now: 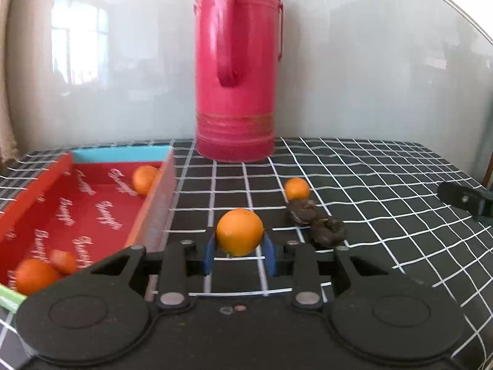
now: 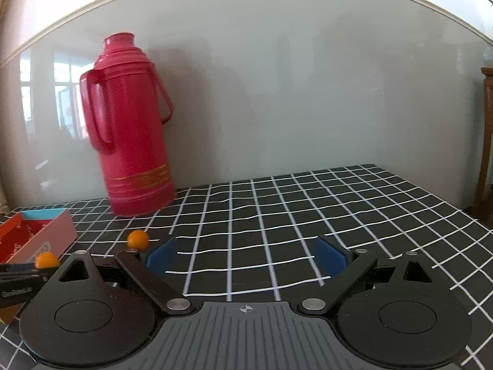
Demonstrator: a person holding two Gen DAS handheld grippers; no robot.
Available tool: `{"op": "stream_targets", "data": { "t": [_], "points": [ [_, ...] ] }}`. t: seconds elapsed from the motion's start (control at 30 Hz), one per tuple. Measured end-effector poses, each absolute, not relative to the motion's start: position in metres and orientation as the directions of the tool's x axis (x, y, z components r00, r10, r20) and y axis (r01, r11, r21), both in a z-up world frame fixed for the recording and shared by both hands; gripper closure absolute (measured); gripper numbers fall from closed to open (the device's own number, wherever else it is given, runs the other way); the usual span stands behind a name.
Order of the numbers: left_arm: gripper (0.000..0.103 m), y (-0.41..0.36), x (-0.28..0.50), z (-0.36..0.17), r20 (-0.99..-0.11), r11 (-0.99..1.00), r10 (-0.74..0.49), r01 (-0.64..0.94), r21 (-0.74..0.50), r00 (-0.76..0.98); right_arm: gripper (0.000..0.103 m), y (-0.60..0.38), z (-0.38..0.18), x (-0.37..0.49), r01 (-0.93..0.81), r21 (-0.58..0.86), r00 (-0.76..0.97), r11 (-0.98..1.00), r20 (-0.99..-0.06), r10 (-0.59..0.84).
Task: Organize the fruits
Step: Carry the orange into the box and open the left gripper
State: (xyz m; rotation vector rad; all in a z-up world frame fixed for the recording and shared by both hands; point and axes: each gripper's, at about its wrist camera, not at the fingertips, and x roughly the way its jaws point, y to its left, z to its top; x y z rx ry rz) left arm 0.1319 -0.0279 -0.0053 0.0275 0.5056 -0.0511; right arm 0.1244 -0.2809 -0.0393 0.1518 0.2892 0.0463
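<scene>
My left gripper (image 1: 239,248) is shut on an orange (image 1: 240,232) and holds it above the black checked tablecloth, just right of a red box (image 1: 92,212). The box holds three oranges: one at the far end (image 1: 144,179) and two near the front (image 1: 35,276). Another orange (image 1: 296,188) lies on the cloth beyond two dark brown fruits (image 1: 314,220). My right gripper (image 2: 246,254) is open and empty over bare cloth. In the right wrist view the held orange (image 2: 46,260), the loose orange (image 2: 137,239) and the box (image 2: 40,237) sit at the left.
A tall red thermos (image 1: 237,71) stands at the back against a pale glossy wall; it also shows in the right wrist view (image 2: 132,129). The tip of the right gripper (image 1: 465,199) shows at the right edge. The table's right edge drops off beside wooden furniture (image 2: 486,141).
</scene>
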Motion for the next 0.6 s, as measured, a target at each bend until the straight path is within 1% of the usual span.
{"op": "stream_targets", "data": {
  "t": [0.13,0.37,0.5,0.6],
  "points": [
    [0.080,-0.015,0.118,0.005,-0.448,0.999,-0.009,0.024,0.028,0.894,0.008,-0.265,-0.038,0.126,-0.050,0.154,0.954,0.987,-0.286,0.093],
    [0.080,0.024,0.103,0.015,-0.425,0.997,0.075,-0.061,0.047,0.902,0.008,-0.237,-0.038,0.127,-0.099,0.138,0.946,0.985,-0.293,0.136],
    [0.080,0.051,0.097,0.015,-0.434,0.989,0.148,-0.138,0.054,0.889,0.008,-0.226,-0.039,0.127,-0.119,0.138,0.942,0.983,-0.297,0.156],
    [0.080,0.074,0.095,0.015,-0.448,0.981,0.187,-0.192,0.034,0.874,0.008,-0.219,-0.039,0.127,-0.135,0.136,0.939,0.981,-0.297,0.170]
  ]
}}
